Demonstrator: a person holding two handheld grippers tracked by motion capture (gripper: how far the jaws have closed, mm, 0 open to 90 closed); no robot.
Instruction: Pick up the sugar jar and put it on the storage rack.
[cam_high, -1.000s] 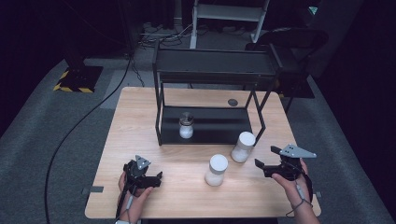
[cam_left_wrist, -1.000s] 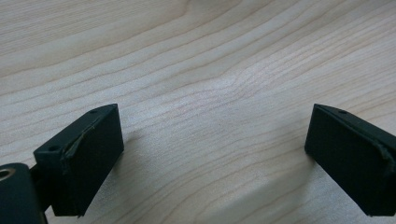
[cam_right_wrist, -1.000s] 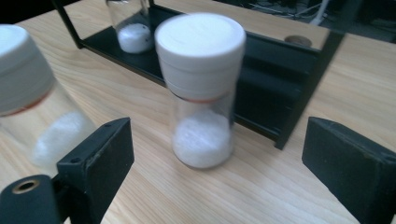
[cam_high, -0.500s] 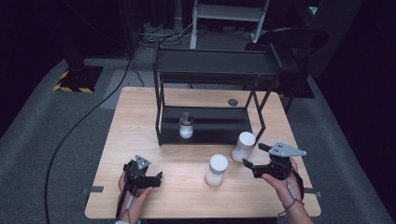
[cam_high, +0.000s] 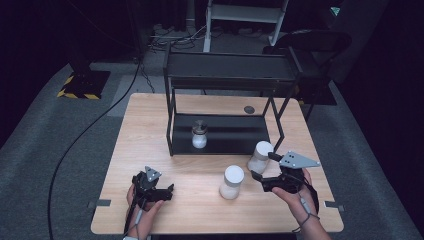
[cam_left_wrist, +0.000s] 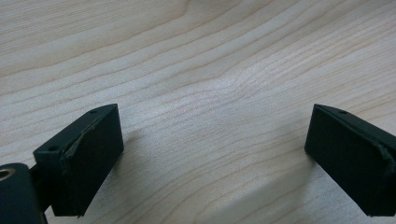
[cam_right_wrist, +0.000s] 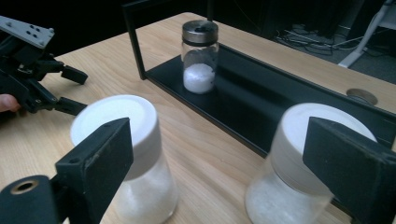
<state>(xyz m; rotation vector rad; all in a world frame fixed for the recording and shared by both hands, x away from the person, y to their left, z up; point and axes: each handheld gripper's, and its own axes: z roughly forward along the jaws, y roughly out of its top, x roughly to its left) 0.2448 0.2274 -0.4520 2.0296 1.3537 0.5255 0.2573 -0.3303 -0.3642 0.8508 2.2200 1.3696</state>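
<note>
Two white-lidded jars of white powder stand on the wooden table (cam_high: 150, 125): the nearer jar (cam_high: 233, 181) (cam_right_wrist: 116, 119) and the jar (cam_high: 260, 156) (cam_right_wrist: 299, 154) by the rack's front right leg. A small glass jar with a metal lid (cam_high: 199, 134) (cam_right_wrist: 199, 56) sits on the lower shelf of the black rack (cam_high: 227, 75). My right gripper (cam_high: 261, 166) (cam_right_wrist: 222, 140) is open, just right of the two jars, with one showing behind each jaw in the right gripper view. My left gripper (cam_high: 169, 191) (cam_left_wrist: 215, 135) (cam_right_wrist: 77, 91) is open over bare wood near the front left edge.
A small dark disc (cam_high: 249, 109) (cam_right_wrist: 360, 96) lies on the table behind the rack at the right. A black cable (cam_high: 90, 135) runs over the grey floor left of the table. A chair and a stand are beyond the far edge.
My right gripper has moved left and slightly up, from the table's right edge to close beside the two white-lidded jars. The left gripper and the jars have stayed in place.
</note>
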